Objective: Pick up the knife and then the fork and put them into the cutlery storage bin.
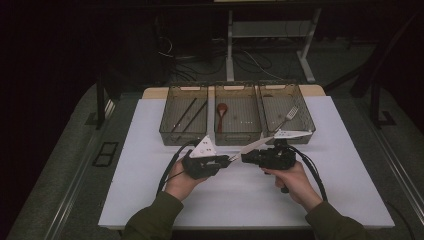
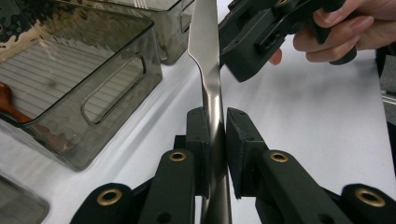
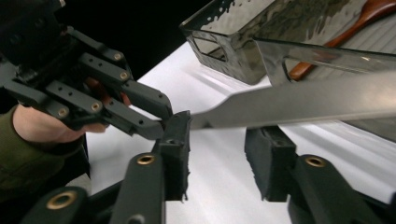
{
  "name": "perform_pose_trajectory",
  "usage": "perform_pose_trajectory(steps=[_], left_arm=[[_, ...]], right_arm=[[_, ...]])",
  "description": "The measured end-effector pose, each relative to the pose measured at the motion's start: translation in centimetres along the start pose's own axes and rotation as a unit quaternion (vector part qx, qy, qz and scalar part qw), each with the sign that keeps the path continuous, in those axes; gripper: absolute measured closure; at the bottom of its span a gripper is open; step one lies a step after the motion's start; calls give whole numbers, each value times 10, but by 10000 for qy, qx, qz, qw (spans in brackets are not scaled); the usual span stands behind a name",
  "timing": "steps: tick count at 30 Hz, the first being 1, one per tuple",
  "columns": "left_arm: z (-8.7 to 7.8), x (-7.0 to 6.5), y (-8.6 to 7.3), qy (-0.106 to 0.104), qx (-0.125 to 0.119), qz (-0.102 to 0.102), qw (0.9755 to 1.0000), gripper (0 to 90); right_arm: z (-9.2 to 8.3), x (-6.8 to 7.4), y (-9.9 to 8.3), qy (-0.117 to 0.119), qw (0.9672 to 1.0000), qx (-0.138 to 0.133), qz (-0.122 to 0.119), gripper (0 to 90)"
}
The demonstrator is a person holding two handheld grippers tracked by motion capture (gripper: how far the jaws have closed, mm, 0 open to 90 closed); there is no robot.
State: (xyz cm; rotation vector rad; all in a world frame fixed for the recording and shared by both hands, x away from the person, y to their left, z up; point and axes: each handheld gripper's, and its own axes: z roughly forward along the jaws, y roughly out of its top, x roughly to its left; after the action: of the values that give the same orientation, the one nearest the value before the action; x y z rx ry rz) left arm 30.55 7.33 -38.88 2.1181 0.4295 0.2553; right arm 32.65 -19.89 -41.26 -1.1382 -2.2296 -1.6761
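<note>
A flat, silver, stainless-steel table knife [image 1: 252, 145] hung above the white rectangular table mat [image 1: 150, 150], just in front of the middle one of 3 smoke-grey, see-through plastic bins [image 1: 239, 136]. The left gripper [image 1: 226, 160] was clenched on the knife's handle; in the left gripper view the black pads [image 2: 200, 135] pressed the handle [image 2: 215, 140] from both sides, with the blade rising away toward the other gripper. The right gripper [image 1: 246, 157] sat in front of the middle bin too, its jaws spread on either side of the blade. In the right gripper view the blade [image 3: 299, 100] crossed above the gap, 1 pad [image 3: 180, 135] near the blade's narrow end and the other pad [image 3: 271, 149] standing apart below it, so the blade was between the jaws but not pinched.

Inside the middle bin lay a brown wooden spoon [image 1: 221, 113]. The bin to its left [image 1: 183, 135] held 2 dark thin chopsticks [image 1: 189, 114]; the bin to its right [image 1: 298, 134] held a silver metal fork [image 1: 289, 116]. A grey three-cornered plate [image 1: 204, 148] on the left gripper carried small dark marks, too small to read. No brand or lettering could be made out on the knife or the bins.
</note>
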Motion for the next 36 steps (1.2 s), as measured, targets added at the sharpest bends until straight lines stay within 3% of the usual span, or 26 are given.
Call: perform_pose_trajectory(steps=[7, 16, 19, 20, 33, 36], left_arm=[[2, -1, 0, 86, 62, 69, 9999, 789], [7, -2, -1, 147, 152, 96, 9997, 791], [6, -1, -1, 166, 110, 59, 9998, 791], [5, 0, -1, 155, 94, 42, 9998, 793], [1, 4, -2, 14, -106, -172, 9998, 783], [-5, 6, -4, -57, -191, -278, 9994, 765]], right_arm=[[3, 1, 4, 91, 9999, -95, 103, 713], [5, 6, 11, 490, 9984, -229, 187, 816], [6, 8, 13, 483, 9983, -250, 199, 829], [6, 8, 13, 491, 9982, -260, 203, 869], [4, 15, 15, 382, 9985, -370, -129, 878], [2, 15, 16, 181, 9989, -358, -247, 878]])
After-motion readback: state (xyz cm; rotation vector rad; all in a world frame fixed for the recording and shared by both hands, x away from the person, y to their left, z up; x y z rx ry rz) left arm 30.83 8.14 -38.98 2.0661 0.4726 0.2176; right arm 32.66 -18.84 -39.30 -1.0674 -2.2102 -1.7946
